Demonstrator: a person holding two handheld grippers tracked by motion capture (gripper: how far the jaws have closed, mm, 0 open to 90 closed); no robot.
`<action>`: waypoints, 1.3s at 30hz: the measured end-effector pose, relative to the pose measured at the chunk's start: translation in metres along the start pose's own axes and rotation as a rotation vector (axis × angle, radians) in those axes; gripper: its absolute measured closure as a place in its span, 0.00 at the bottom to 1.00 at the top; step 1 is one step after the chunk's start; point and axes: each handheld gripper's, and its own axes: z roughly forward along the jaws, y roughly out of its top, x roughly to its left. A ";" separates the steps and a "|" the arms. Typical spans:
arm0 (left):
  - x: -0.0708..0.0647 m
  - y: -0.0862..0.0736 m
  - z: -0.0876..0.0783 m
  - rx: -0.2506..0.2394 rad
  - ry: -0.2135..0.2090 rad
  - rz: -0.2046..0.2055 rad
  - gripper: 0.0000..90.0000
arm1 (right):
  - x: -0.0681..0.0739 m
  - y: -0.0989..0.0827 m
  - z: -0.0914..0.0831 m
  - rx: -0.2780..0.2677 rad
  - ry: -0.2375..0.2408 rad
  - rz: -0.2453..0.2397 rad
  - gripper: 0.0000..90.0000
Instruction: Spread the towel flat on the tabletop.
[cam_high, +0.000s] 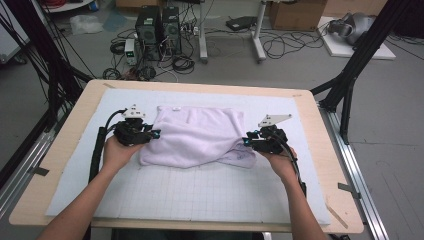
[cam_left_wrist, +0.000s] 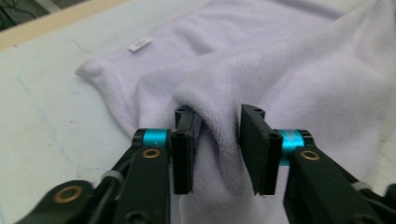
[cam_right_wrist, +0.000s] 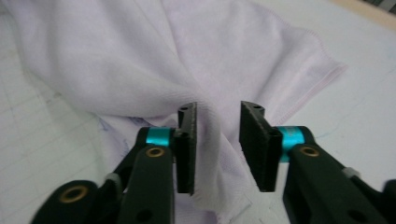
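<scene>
A: Where is the towel (cam_high: 197, 136) placed?

B: It is bunched on the mat (cam_high: 210, 192), near the far edge, with its long axis laid across from one gripper to the other.

A: How is the left gripper (cam_high: 156, 134) set against the towel?

B: It is brought to the towel's left end. A ridge of cloth is seen between its jaws, but a gap is left at the pads, so nothing is pinched.

A: And the right gripper (cam_high: 245, 140)?

B: It is set at the towel's right end, the same way: jaws parted, a fold lying loose between them. Each end is nearest its own hand, so neither is favoured.
</scene>
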 end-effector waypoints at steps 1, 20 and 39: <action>-0.001 -0.001 -0.007 -0.021 0.006 0.004 0.67 | 0.004 0.000 -0.004 -0.022 -0.001 -0.004 0.70; -0.019 -0.066 0.013 0.133 -0.113 0.064 0.64 | 0.077 -0.001 0.061 0.023 0.126 -0.146 0.70; -0.059 -0.037 -0.049 -0.007 -0.173 0.139 0.94 | 0.082 0.007 0.004 -0.110 0.191 -0.163 0.93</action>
